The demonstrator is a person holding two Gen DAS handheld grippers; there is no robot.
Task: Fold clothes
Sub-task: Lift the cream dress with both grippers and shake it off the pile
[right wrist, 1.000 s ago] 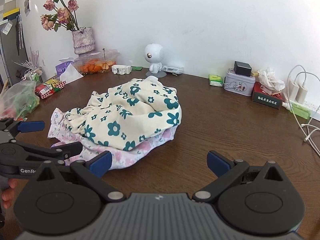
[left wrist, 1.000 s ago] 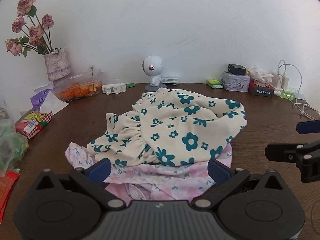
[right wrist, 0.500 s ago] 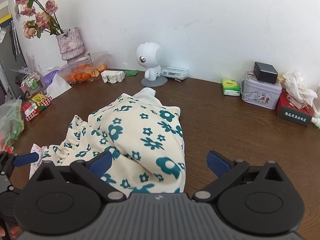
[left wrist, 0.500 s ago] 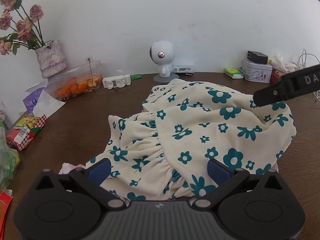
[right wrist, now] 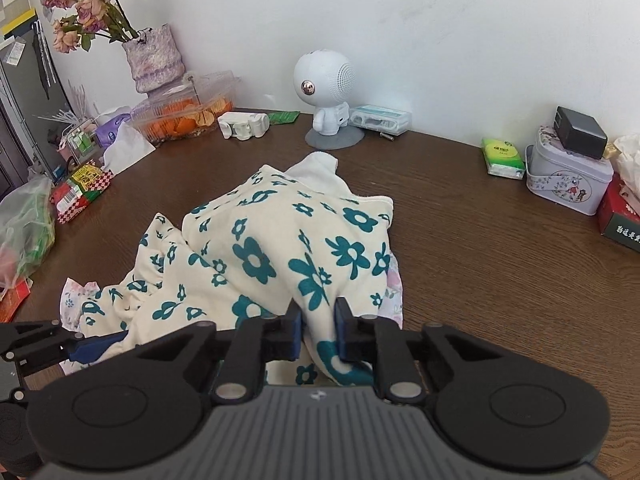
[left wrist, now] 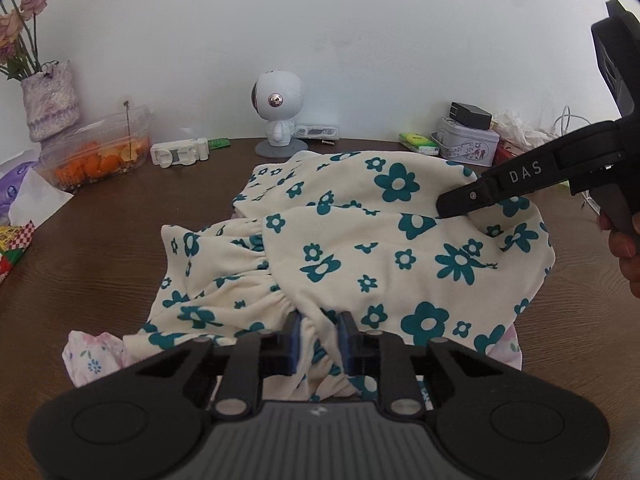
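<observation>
Here the cream dress with teal flowers lies bunched in the middle of the brown table, on top of a pink flowered garment whose edge shows at the near left. The left gripper has just been closing, and its blue pads now pinch a gathered fold of the dress at its near edge. The right gripper has likewise just been closing and is clamped on a fold at the dress's near right side. In the left wrist view the right gripper's black finger lies on the cloth at the far right, with part of a hand behind it. Along the wall stand a white round-headed figure, a vase of dried roses, a clear box of orange fruit and a small tin.
</observation>
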